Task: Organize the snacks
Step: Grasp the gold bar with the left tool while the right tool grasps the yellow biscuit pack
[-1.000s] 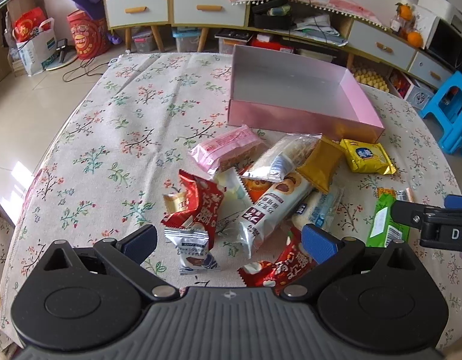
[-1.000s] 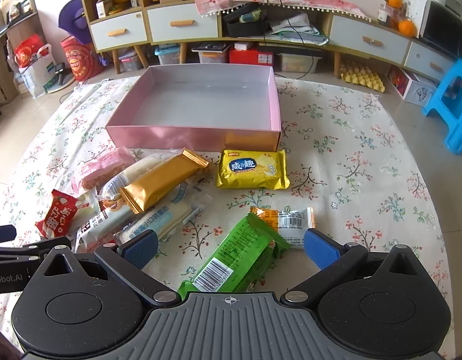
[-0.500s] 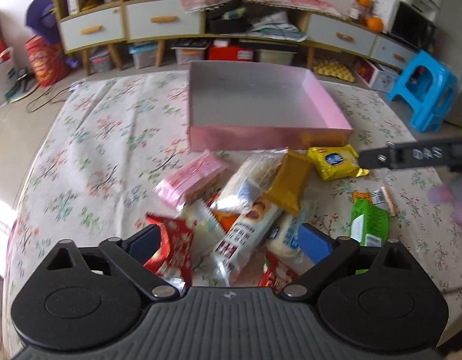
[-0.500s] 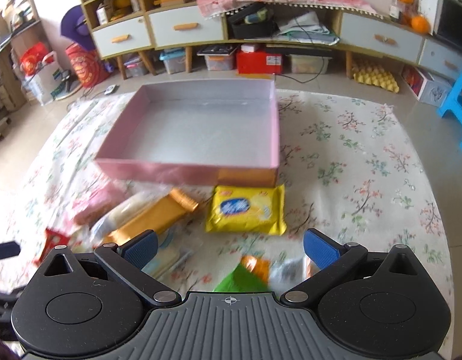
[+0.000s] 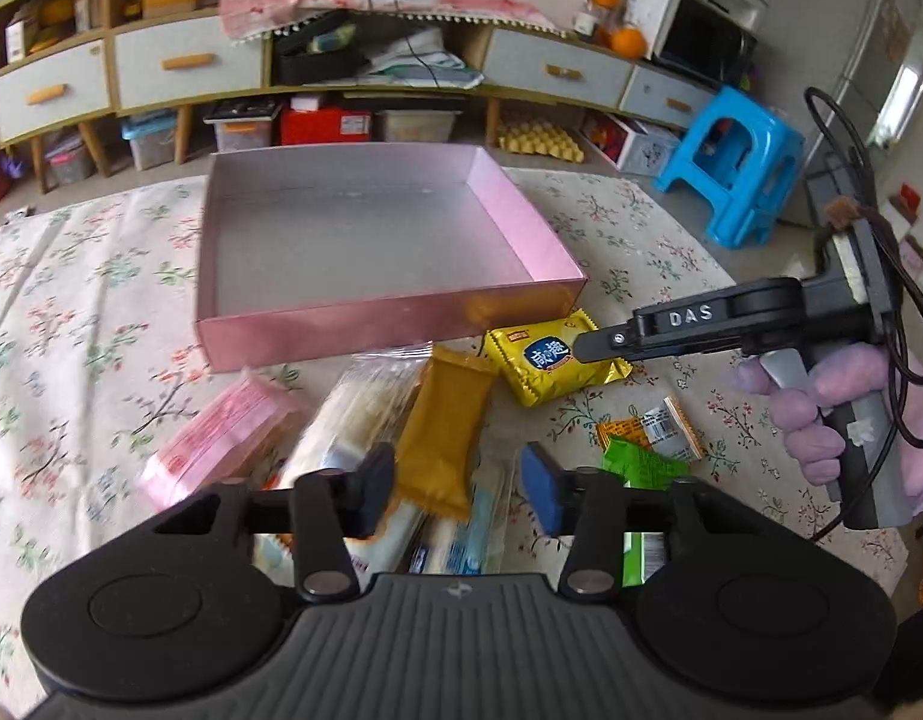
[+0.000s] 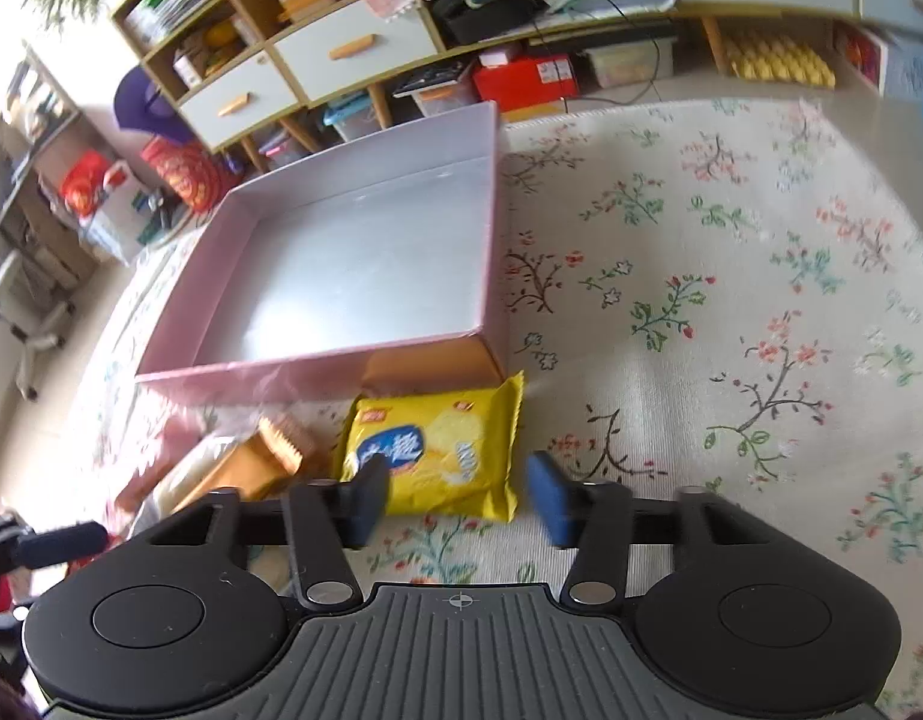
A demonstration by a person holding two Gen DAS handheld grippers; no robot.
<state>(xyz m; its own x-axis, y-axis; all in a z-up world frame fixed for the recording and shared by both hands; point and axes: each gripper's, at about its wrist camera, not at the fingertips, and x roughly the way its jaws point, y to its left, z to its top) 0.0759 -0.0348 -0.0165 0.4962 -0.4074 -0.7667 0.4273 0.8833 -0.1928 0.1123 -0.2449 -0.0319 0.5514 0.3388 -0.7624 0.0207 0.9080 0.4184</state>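
An empty pink box (image 5: pixel 389 252) (image 6: pixel 365 276) sits on the floral tablecloth, with snack packets heaped in front of it. My left gripper (image 5: pixel 458 492) hovers over the heap. Its jaws are closing, with the lower end of a mustard packet (image 5: pixel 443 426) showing in the gap, and the pads do not press it. My right gripper (image 6: pixel 458 501) (image 5: pixel 593 348) is low over a yellow packet (image 6: pixel 431 456) (image 5: pixel 551 360). Its jaws are closing around the packet's near edge, and no firm grip shows.
A pink packet (image 5: pixel 221 444), a clear long packet (image 5: pixel 365 414), a green packet (image 5: pixel 635 468) and a small orange-white packet (image 5: pixel 653 426) lie around. A hand in a purple glove (image 5: pixel 821 408) holds the right gripper. Bare cloth (image 6: pixel 731 300) stretches right of the box. Cabinets and a blue stool (image 5: pixel 731 168) stand behind.
Both grippers' jaws have narrowed sharply from wide. The left gripper swung right over the heap. The right one moved forward and down to the yellow packet, and the green packet left its view.
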